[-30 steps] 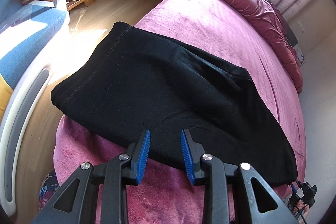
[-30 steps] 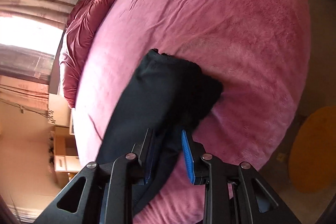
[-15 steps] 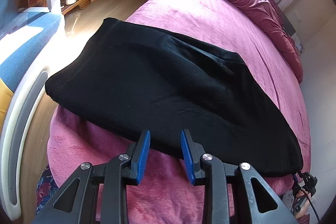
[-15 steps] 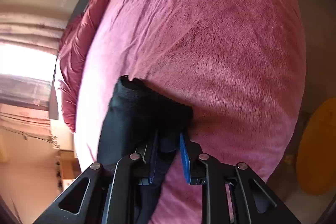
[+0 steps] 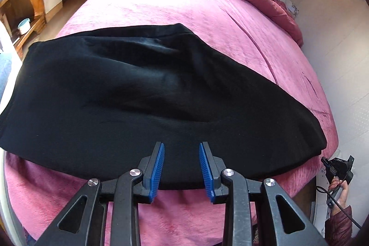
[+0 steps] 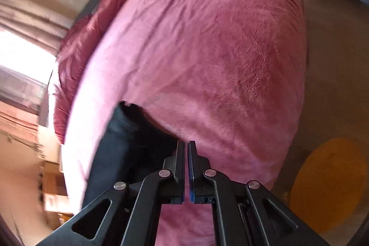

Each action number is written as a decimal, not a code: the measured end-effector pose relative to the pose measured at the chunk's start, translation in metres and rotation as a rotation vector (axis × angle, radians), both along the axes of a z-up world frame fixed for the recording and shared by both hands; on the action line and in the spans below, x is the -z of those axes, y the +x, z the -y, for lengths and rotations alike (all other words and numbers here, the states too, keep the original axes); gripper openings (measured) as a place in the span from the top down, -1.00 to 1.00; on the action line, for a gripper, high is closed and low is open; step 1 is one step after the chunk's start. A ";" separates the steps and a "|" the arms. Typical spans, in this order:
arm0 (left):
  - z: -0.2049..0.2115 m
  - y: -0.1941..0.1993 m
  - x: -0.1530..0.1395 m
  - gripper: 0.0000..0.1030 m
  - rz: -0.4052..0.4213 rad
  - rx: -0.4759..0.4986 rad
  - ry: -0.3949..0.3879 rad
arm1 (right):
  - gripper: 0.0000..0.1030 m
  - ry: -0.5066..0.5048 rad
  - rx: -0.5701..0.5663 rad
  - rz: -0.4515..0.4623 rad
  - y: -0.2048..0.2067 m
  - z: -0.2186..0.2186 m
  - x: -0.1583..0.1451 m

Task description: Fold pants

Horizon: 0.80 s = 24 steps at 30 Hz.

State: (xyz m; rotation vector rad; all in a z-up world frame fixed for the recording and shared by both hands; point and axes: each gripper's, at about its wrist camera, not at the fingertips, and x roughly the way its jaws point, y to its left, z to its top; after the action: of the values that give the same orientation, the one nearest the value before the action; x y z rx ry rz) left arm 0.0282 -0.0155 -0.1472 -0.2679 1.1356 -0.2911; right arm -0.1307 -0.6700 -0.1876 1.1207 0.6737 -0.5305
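So my black pants point(image 5: 147, 93) are lying folded across the foot of the pink bed cover point(image 5: 207, 10). My left tongs point(image 5: 181, 165) hang over their near edge, jaws apart, gripping nothing. My right tongs point(image 6: 186, 167) just closed tight at the pants' corner, though I can't tell if fabric's pinched.
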 end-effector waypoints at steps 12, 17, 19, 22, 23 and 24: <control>0.020 0.002 0.010 0.38 -0.032 0.061 -0.007 | 0.82 -0.005 -0.123 -0.039 0.061 -0.020 -0.005; 0.016 0.012 0.008 0.38 -0.028 0.042 -0.026 | 0.86 -0.123 -0.179 -0.090 0.054 -0.031 -0.037; 0.013 0.015 0.008 0.38 -0.024 0.040 -0.025 | 0.86 -0.130 -0.176 -0.125 0.050 -0.029 -0.032; 0.008 0.019 0.012 0.38 -0.034 0.032 -0.024 | 0.86 -0.097 -0.157 -0.185 0.053 -0.021 -0.010; 0.007 0.018 0.012 0.38 -0.036 0.029 -0.025 | 0.86 -0.092 -0.155 -0.191 0.056 -0.022 -0.006; 0.007 0.019 0.013 0.38 -0.036 0.026 -0.022 | 0.86 -0.091 -0.149 -0.200 0.057 -0.021 -0.001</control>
State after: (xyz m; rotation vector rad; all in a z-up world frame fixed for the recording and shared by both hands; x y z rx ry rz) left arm 0.0467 -0.0223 -0.1597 -0.2790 1.1724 -0.3233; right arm -0.0732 -0.6491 -0.1862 0.9312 0.8902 -0.5444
